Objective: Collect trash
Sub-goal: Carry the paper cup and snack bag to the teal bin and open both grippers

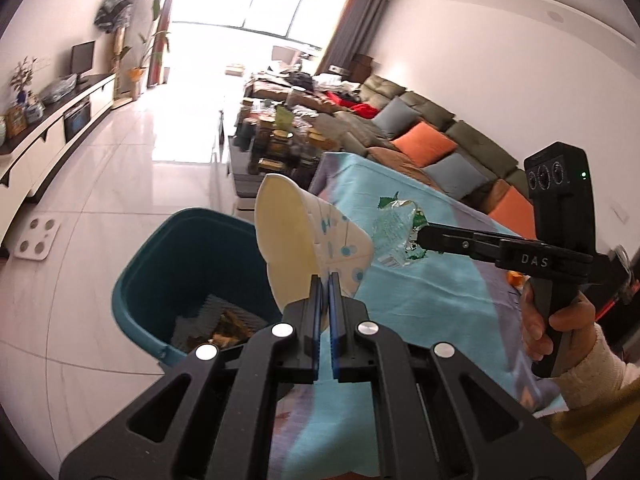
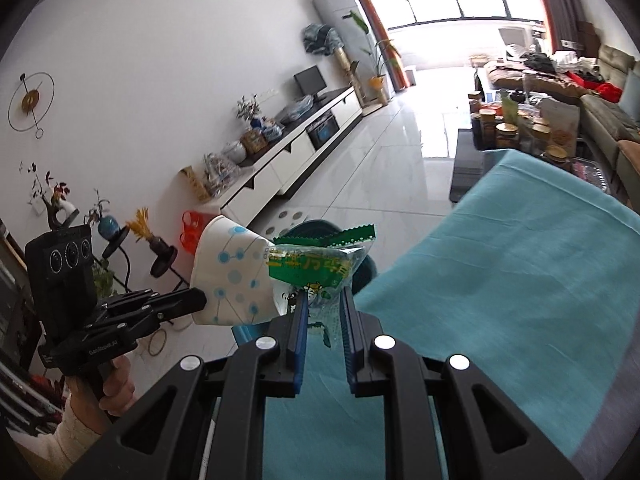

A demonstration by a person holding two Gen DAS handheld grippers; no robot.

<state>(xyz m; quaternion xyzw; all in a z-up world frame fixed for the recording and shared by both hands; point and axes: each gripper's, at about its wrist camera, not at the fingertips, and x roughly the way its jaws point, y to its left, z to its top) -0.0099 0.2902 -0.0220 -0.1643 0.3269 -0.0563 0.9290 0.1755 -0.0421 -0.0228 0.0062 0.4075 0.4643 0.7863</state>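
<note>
My left gripper (image 1: pixel 325 280) is shut on the edge of a crushed white paper cup (image 1: pixel 296 232) with blue dots, held just right of a teal trash bin (image 1: pixel 180 264) on the floor. The bin holds some scraps. My right gripper (image 2: pixel 324 296) is shut on a crumpled green and clear snack wrapper (image 2: pixel 320 260) above the teal tablecloth (image 2: pixel 500 280). In the left wrist view, the right gripper (image 1: pixel 420 236) and its wrapper (image 1: pixel 396 228) hang right of the cup. The right wrist view shows the left gripper (image 2: pixel 202 300) with the cup (image 2: pixel 236 276), the bin rim (image 2: pixel 368 272) behind.
A person's hand (image 1: pixel 560 320) grips the right handle. Beyond the table stand a low coffee table (image 1: pixel 276 140) crowded with jars and a long sofa (image 1: pixel 440 144) with cushions. A white cabinet (image 2: pixel 288 160) lines the left wall. A white scale (image 1: pixel 36 236) lies on the tiled floor.
</note>
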